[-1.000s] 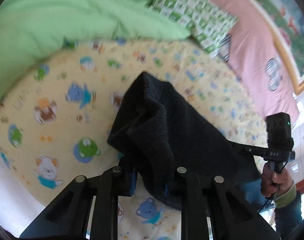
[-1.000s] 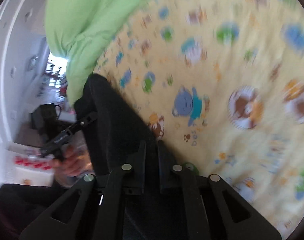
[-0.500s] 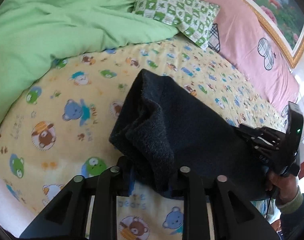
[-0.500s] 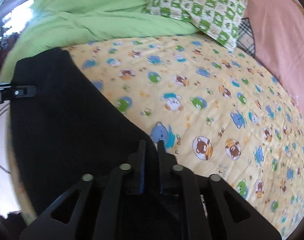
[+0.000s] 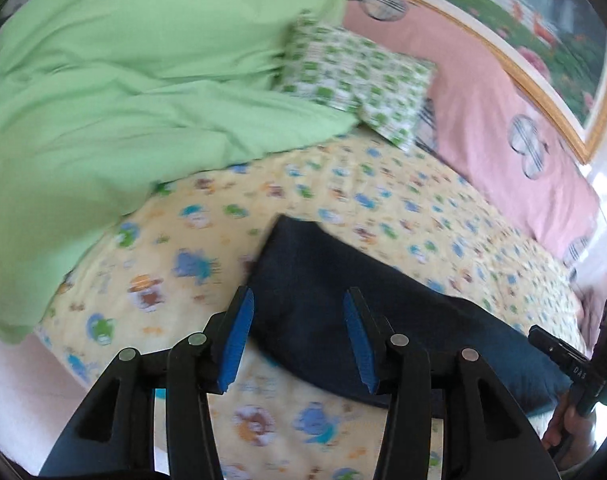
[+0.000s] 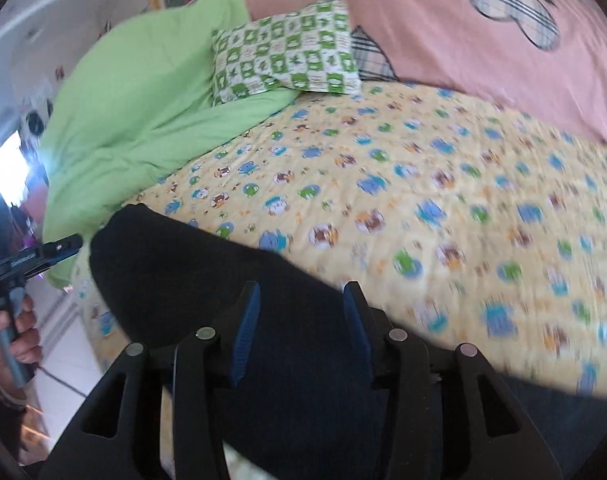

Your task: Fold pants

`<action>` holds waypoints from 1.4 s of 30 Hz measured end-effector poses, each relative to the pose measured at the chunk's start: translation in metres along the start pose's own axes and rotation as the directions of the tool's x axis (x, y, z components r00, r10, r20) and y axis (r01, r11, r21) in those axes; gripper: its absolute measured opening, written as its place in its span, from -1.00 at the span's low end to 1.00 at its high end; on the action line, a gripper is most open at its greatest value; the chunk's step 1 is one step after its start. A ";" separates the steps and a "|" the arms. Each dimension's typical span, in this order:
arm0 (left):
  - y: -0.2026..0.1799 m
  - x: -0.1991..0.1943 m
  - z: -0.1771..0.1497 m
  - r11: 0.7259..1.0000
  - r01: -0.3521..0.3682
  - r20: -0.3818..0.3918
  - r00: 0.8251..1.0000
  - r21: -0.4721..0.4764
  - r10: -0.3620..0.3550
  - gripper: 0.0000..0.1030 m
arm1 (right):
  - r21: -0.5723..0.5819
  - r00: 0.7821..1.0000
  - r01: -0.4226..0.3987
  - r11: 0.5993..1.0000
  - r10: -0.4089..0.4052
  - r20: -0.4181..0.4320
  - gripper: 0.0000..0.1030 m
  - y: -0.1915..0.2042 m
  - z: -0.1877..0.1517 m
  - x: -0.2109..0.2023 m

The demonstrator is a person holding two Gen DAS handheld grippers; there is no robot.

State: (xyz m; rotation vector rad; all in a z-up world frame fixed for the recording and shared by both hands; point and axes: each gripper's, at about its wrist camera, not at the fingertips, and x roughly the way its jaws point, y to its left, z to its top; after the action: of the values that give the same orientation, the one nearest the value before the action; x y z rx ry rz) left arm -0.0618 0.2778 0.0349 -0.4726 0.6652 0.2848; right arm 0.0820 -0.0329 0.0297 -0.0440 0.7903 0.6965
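Dark navy pants (image 5: 355,304) lie folded flat on the yellow cartoon-print bedsheet (image 5: 403,208) near the bed's front edge. They also show in the right wrist view (image 6: 191,276). My left gripper (image 5: 297,338) is open and empty, just above the near edge of the pants. My right gripper (image 6: 299,326) is open and empty, over the other end of the pants. The right gripper's body shows at the far right of the left wrist view (image 5: 587,364). The left gripper's body shows at the far left of the right wrist view (image 6: 27,260).
A green duvet (image 5: 123,80) is heaped at the back left of the bed. A green-and-white checked pillow (image 5: 355,76) leans on a pink headboard cover (image 5: 503,120). The bed edge and tiled floor (image 6: 59,360) lie to the left in the right wrist view.
Both grippers have let go of the pants and opened. The pants, held up bunched before, now lie flat on the sheet. Both grippers have drawn back slightly.
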 end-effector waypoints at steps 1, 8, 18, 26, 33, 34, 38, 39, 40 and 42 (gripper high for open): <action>-0.010 0.000 0.000 1.000 0.022 -0.007 1.000 0.019 -0.022 -0.07 | 0.015 1.000 0.000 1.000 0.000 0.006 -0.13 -0.003 -0.005 -0.006; -0.083 0.014 -0.013 0.977 0.166 -0.085 0.984 0.132 -0.156 0.01 | 0.117 0.998 0.042 0.992 -0.046 0.032 -0.13 -0.028 -0.040 -0.047; -0.158 0.041 -0.035 0.928 0.313 -0.215 0.939 0.204 -0.269 0.09 | 0.237 0.991 0.103 0.966 -0.120 0.058 -0.12 -0.061 -0.078 -0.095; -0.209 0.048 -0.046 0.881 0.397 -0.280 0.903 0.259 -0.324 0.18 | 0.298 0.980 0.146 0.943 -0.180 0.089 -0.11 -0.075 -0.099 -0.125; -0.248 0.053 -0.053 0.833 0.459 -0.328 0.874 0.310 -0.359 0.22 | 0.379 0.971 0.166 0.910 -0.217 0.096 -0.10 -0.091 -0.121 -0.149; -0.256 0.054 -0.054 0.822 0.473 -0.340 0.866 0.317 -0.367 0.22 | 0.389 0.970 0.167 0.906 -0.221 0.097 -0.10 -0.093 -0.124 -0.153; -0.280 0.058 -0.059 0.786 0.510 -0.380 0.844 0.348 -0.379 0.26 | 0.413 0.964 0.188 0.891 -0.249 0.098 -0.10 -0.098 -0.132 -0.164; -0.285 0.058 -0.060 0.777 0.519 -0.388 0.839 0.356 -0.382 0.27 | 0.420 0.962 0.192 0.887 -0.255 0.098 -0.09 -0.100 -0.135 -0.167; -0.293 0.059 -0.062 0.762 0.532 -0.400 0.831 0.368 -0.387 0.27 | 0.431 0.960 0.197 0.881 -0.262 0.096 -0.09 -0.103 -0.137 -0.170; -0.304 0.059 -0.065 0.742 0.546 -0.413 0.823 0.389 -0.389 0.29 | 0.451 0.957 0.203 0.869 -0.273 0.095 -0.09 -0.109 -0.141 -0.175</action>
State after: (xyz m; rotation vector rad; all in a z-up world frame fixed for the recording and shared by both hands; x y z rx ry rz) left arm 0.0697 -0.0095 0.0517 -0.1743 0.8624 -0.4603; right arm -0.0302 -0.2560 0.0215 0.3153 0.7586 0.2696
